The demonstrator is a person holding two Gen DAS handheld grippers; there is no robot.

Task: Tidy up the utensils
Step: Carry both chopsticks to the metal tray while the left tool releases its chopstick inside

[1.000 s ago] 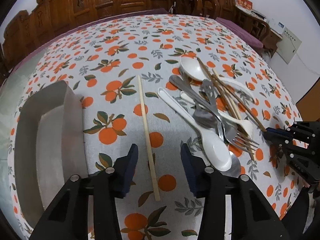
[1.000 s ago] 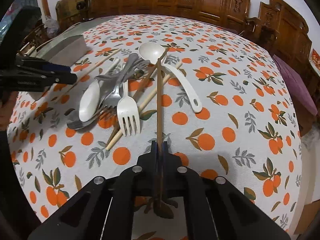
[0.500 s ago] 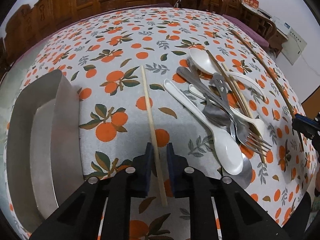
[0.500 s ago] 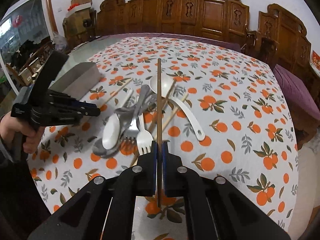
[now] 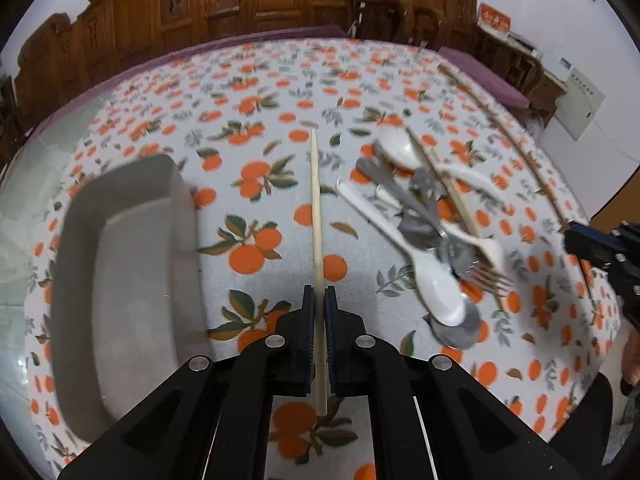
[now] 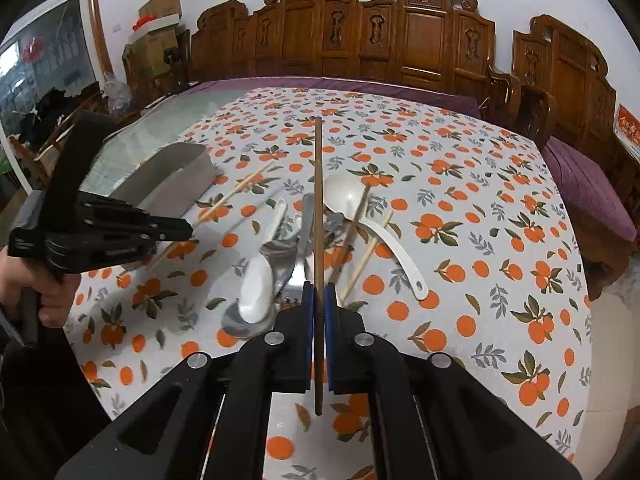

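A grey tray (image 5: 120, 264) sits at the left of the bench (image 5: 280, 92), which is covered in a cloth printed with oranges. Nothing shows inside the tray; in the right wrist view it (image 6: 172, 176) lies far left, beyond the left gripper (image 6: 176, 229).

The left gripper (image 5: 319, 300) has its jaws pressed together on a pale chopstick (image 5: 316, 208). The stick runs straight out from between the jaws toward the far side of the bench, just right of the tray, and its near end pokes out behind the pads. From the right wrist view the same stick (image 6: 236, 190) slants up past the tray, blurred.

The right gripper (image 6: 318, 296) is pinching a dark chopstick (image 6: 317, 200), which points away from the jaws over the pile and ends above the far cloth. In the left wrist view this gripper (image 5: 576, 240) sits at the right edge, with the dark stick (image 5: 500, 132) reaching far across the bench.

The pile (image 5: 424, 220) of remaining utensils lies right of centre: a white ladle (image 6: 348, 196), a white spoon (image 6: 256, 284), metal spoons and forks, and more chopsticks crossed over them. It lies between the two grippers, touched by neither.

A hand (image 6: 44, 284) grips the left gripper's handle at the left edge.
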